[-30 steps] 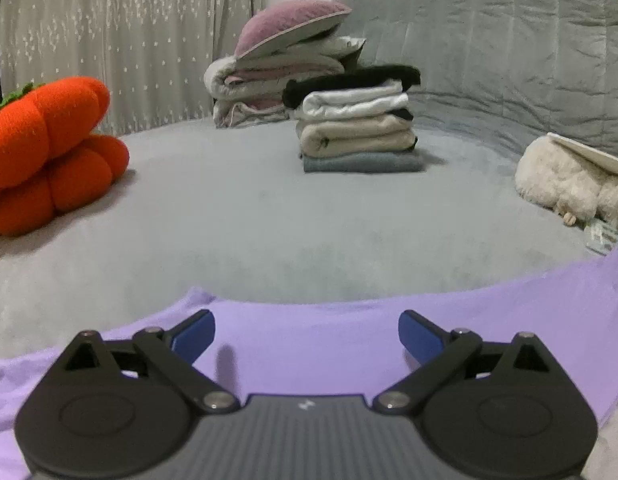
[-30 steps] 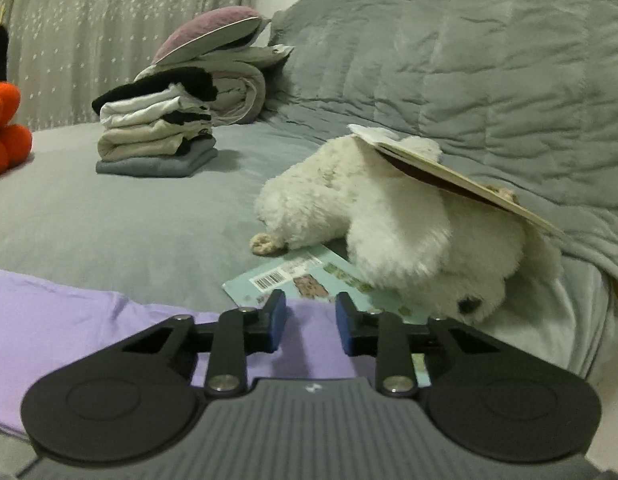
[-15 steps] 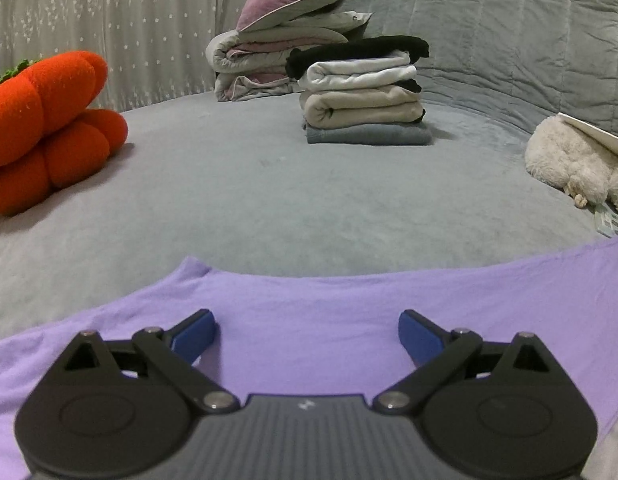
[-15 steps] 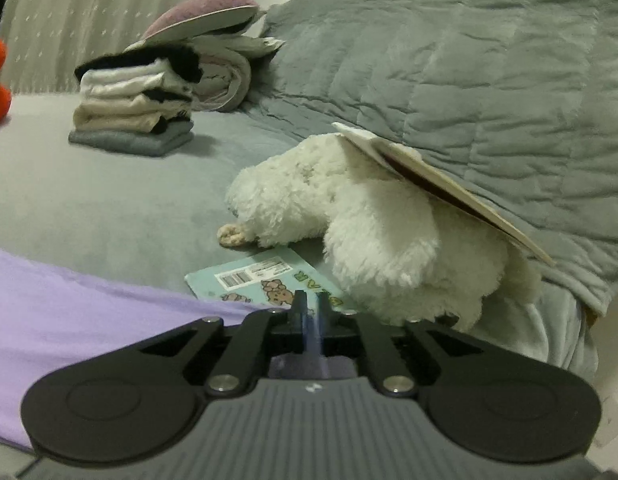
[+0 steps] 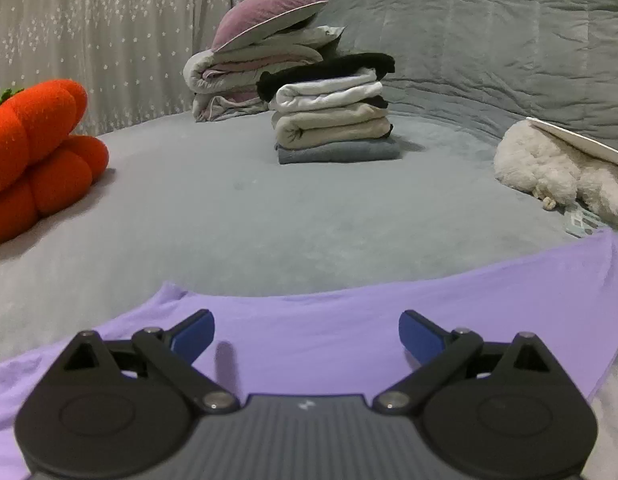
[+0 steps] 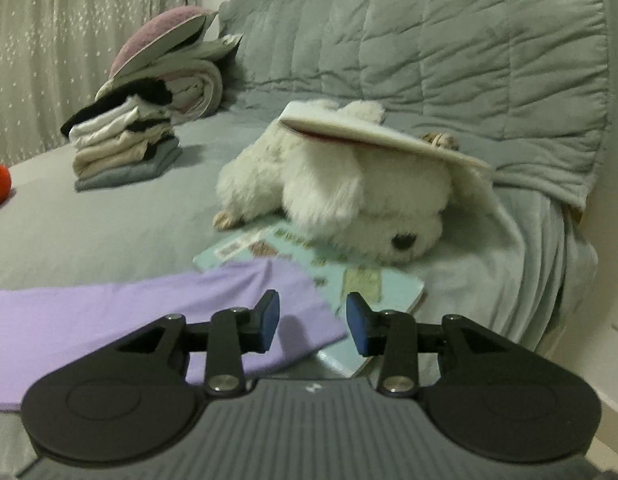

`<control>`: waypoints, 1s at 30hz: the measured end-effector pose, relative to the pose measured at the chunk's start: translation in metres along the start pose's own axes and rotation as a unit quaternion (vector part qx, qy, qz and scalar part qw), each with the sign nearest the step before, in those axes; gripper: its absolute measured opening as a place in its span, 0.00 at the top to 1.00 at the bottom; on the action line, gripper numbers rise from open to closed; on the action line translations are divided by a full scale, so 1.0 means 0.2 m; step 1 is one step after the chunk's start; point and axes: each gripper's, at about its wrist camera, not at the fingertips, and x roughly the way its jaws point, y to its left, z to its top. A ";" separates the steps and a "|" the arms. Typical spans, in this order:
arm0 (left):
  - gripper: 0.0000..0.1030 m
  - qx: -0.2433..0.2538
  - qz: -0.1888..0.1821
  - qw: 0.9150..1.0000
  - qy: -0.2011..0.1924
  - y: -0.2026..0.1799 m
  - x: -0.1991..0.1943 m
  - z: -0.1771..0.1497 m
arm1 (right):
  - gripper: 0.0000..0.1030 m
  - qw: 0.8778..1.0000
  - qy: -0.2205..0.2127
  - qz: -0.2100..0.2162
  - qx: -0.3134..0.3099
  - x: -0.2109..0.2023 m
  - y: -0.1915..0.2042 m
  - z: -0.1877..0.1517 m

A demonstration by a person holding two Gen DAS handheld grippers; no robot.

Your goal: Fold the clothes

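Note:
A lilac garment lies spread flat on the grey bed, across the near edge of the left wrist view. My left gripper is wide open just above it, holding nothing. In the right wrist view the garment's right end lies partly over a pale blue book. My right gripper is open above that end, with its blue pads apart and nothing between them. A stack of folded clothes sits further back on the bed and also shows in the right wrist view.
An orange plush pumpkin lies at the left. A white plush dog with a flat hat lies on the book at the right. A rolled blanket and mauve pillow sit behind the stack. A quilted grey cover rises at the back.
My right gripper closed on the garment's end half a second ago and has now opened and let go. It has pulled back a little. My left gripper stayed open over the garment.

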 end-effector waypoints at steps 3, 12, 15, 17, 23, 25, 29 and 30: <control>0.04 -0.001 -0.003 1.000 0.001 0.00 -0.02 0.00 | 0.60 1.000 0.008 -0.014 -0.013 0.04 0.04 -0.01; 0.04 -0.132 -0.082 0.986 0.059 0.19 -0.02 -0.01 | 0.96 0.998 0.026 -0.030 -0.041 0.05 0.13 -0.02; 0.05 -0.196 -0.121 0.970 0.073 0.27 -0.02 -0.02 | 0.97 0.999 0.022 -0.022 -0.010 0.02 0.09 0.01; 0.07 -0.234 -0.152 0.957 0.081 0.32 -0.01 -0.03 | 0.97 1.000 0.013 -0.017 -0.005 -0.01 0.10 0.03; 0.16 -0.296 -0.230 0.922 0.095 0.37 0.00 -0.05 | 0.97 0.999 -0.023 0.017 -0.024 -0.11 0.25 0.12; 0.17 -0.304 -0.254 0.912 0.101 0.35 0.01 -0.05 | 0.97 0.998 -0.031 0.036 -0.033 -0.14 0.33 0.15; 0.18 -0.310 -0.294 0.897 0.111 0.31 0.03 -0.05 | 0.97 0.994 -0.038 0.080 -0.061 -0.20 0.52 0.16; 0.19 -0.312 -0.302 0.894 0.113 0.30 0.03 -0.05 | 0.97 0.993 -0.039 0.091 -0.068 -0.21 0.56 0.16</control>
